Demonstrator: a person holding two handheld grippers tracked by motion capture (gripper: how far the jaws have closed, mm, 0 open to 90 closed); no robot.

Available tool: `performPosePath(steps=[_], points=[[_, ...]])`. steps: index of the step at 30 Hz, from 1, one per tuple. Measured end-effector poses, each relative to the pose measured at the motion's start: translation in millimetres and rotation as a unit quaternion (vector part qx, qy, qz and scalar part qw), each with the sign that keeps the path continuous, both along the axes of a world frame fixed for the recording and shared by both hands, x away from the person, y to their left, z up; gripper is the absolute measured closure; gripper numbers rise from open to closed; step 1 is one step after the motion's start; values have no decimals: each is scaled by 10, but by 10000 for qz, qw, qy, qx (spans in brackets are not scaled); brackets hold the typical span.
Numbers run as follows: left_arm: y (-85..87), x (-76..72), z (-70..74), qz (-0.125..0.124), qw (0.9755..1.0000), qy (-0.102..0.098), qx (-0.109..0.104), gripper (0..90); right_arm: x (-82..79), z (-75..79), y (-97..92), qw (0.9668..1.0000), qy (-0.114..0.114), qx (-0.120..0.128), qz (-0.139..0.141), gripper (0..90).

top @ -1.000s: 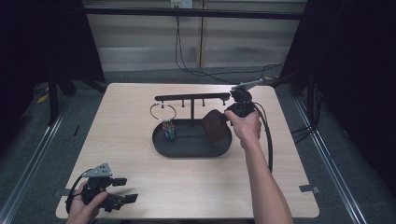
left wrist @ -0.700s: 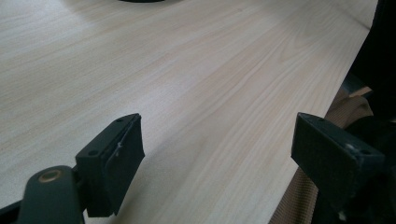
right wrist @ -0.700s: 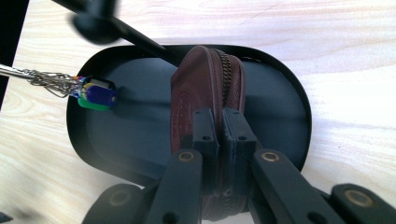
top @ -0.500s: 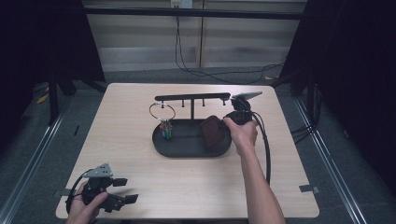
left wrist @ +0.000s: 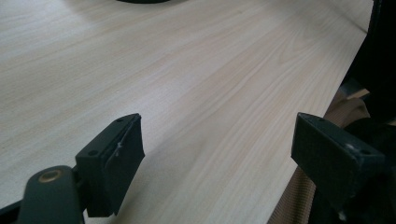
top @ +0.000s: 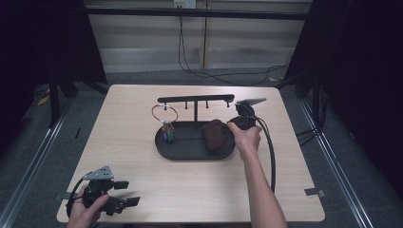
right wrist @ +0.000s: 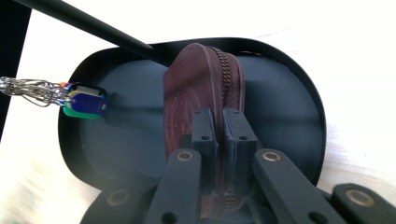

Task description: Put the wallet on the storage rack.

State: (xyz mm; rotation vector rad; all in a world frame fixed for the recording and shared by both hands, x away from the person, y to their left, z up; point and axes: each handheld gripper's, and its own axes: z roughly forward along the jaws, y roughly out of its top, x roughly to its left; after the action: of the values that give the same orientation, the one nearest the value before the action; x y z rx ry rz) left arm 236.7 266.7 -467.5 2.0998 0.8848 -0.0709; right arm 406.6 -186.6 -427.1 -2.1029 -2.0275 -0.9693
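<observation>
The counter (top: 142, 142), a pale wood-grain top, carries a black oval tray (top: 180, 151) near its middle. From the tray rises a black stand with a horizontal bar (top: 195, 99) across its top. The person's right forearm reaches in from the near edge to the tray's right end. A brown zippered pouch (top: 215, 135) stands on edge in the right half of the tray, its zipper uppermost. The right claw (right wrist: 219, 135) is pressed together on the near end of the pouch, one pad on either side of the zipper seam. The left claw (top: 124, 193), held in the person's left hand at the near left corner of the counter, is spread wide with nothing between its pads, well apart from the tray. A wire key ring (top: 164, 113) hangs by the bar's left end, its coloured key tags (right wrist: 85, 103) down at the tray's left end.
</observation>
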Motion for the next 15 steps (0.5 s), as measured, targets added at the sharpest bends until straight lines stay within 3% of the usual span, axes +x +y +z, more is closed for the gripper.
performPosePath(steps=[9,15], points=[[-15,11,-9,-30,10000,29,12,169,-9,-148,-63,9998,-6,-159,-78,817],[-9,18,-13,-28,10000,48,0,169,-10,-156,-64,9997,-7,-250,-55,800]])
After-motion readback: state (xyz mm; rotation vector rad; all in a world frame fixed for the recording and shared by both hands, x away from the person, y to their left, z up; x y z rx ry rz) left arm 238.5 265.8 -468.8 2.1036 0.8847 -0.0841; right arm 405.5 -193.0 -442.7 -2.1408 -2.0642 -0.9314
